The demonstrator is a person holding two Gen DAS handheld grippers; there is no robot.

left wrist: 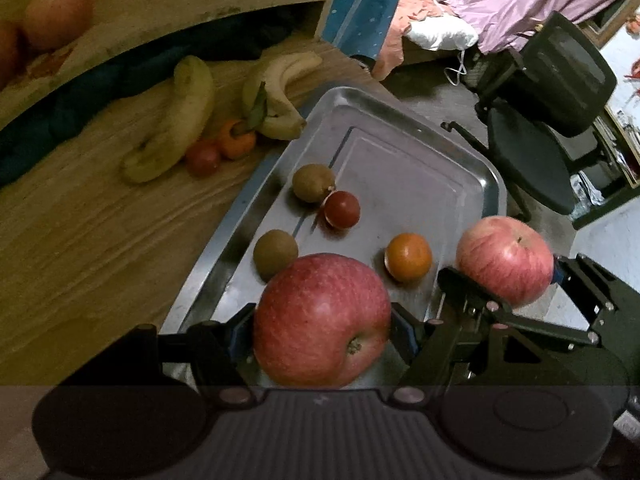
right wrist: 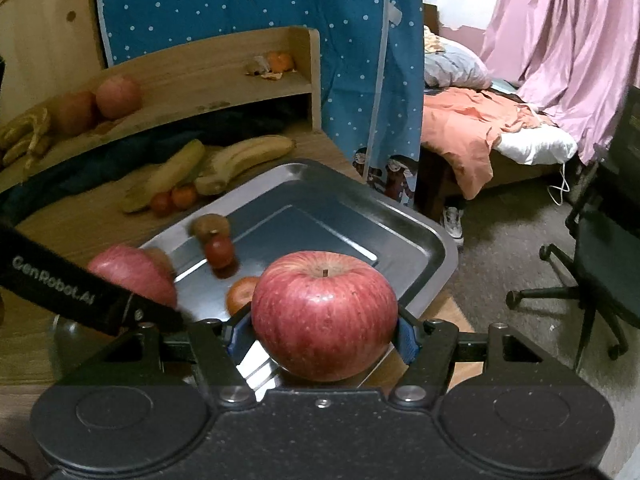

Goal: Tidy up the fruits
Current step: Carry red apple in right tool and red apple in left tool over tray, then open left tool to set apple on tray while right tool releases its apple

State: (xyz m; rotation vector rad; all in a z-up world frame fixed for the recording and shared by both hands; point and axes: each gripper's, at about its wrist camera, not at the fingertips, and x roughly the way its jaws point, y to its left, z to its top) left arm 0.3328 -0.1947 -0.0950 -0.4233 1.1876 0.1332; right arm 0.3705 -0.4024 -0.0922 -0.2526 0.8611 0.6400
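Apples fill both claws at this moment. The left claw [left wrist: 322, 322] is clamped on a large red apple [left wrist: 322, 320], stem end turned toward the camera, held low over the near end of the metal tray [left wrist: 404, 120]. The right claw [right wrist: 324, 330] grips a second apple [right wrist: 324, 314], stem up, at the tray's near right edge; in the left wrist view that same apple [left wrist: 505, 259] sits just right of the left claw's load. Whether either apple touches the tray floor cannot be told.

Ahead of the left claw, already lying in the tray, are two kiwis [left wrist: 313, 182] [left wrist: 275, 254], a small red tomato-like fruit [left wrist: 341, 209] touching the farther kiwi, and an orange [left wrist: 408, 257] between the two held apples. By my reading the task is roughly half done: small fruit is collected and the two apples are about to join it.

What is left lies farther ahead and to the left on the wooden bench [left wrist: 80, 240]: a single banana [left wrist: 176, 120], a banana bunch [left wrist: 276, 92], a leafy tangerine [left wrist: 237, 139] and another small red fruit [left wrist: 203, 157] huddled between them. On the shelf [right wrist: 180, 76] beyond sit two more apples [right wrist: 118, 96], bananas at its left end and some peel; whether those count toward the job is unclear.
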